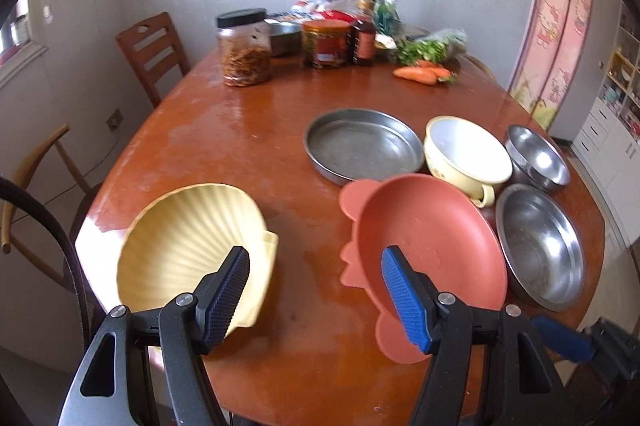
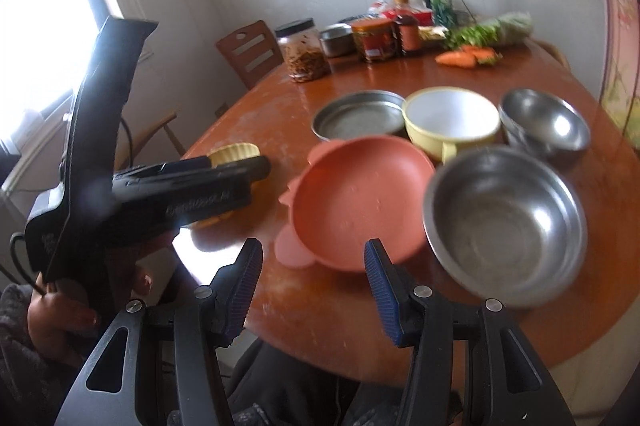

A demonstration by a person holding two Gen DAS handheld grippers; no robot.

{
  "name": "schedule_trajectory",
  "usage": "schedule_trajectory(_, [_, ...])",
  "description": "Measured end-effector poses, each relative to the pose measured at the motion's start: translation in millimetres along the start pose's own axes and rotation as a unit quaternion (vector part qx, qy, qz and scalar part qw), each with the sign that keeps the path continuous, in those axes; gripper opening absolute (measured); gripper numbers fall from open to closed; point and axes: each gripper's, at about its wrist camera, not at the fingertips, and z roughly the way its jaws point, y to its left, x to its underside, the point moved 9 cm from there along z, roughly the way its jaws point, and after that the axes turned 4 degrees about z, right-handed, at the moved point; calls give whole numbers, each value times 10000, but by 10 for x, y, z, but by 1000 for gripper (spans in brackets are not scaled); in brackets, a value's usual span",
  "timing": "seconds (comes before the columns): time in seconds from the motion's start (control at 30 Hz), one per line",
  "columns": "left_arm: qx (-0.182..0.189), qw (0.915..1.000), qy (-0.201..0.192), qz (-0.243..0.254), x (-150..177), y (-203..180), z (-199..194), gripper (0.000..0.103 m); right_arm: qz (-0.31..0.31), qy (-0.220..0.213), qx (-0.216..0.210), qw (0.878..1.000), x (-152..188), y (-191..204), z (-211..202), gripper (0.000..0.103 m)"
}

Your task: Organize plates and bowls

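My left gripper is open and empty above the near table edge. It hangs between a yellow shell-shaped plate on its left and a terracotta plate on its right. My right gripper is also open with nothing between its fingers, just short of the terracotta plate. A large steel bowl sits to the right of that plate. Behind them stand a flat steel pan, a yellow handled bowl and a smaller steel bowl.
The far end of the wooden table holds jars, bottles, carrots and greens. Wooden chairs stand along the left side. In the right wrist view a hand holds the left tool over the shell plate.
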Motion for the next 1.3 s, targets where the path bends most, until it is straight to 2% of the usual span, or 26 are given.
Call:
schedule_trajectory(0.3, [250, 9992, 212, 247, -59, -198, 266, 68, 946, 322, 121, 9949, 249, -298, 189, 55])
schedule_trajectory(0.57, [414, 9971, 492, 404, -86, -292, 591, 68, 1205, 275, 400, 9915, 188, -359, 400, 55])
schedule_trajectory(0.67, [504, 9959, 591, 454, -65, -330, 686, 62, 1343, 197, 490, 9895, 118, -422, 474, 55])
schedule_trajectory(0.8, [668, 9933, 790, 513, 10, -395, 811, 46, 1585, 77, 564, 9857, 49, -526, 544, 55])
schedule_trajectory(1.0, [653, 9935, 716, 604, 35, -391, 799, 42, 1394, -42, 695, 9878, 7, -523, 586, 56])
schedule_trajectory(1.3, [561, 9962, 488, 445, 81, -220, 482, 42, 1093, -60, 529, 9926, 3, -345, 530, 56])
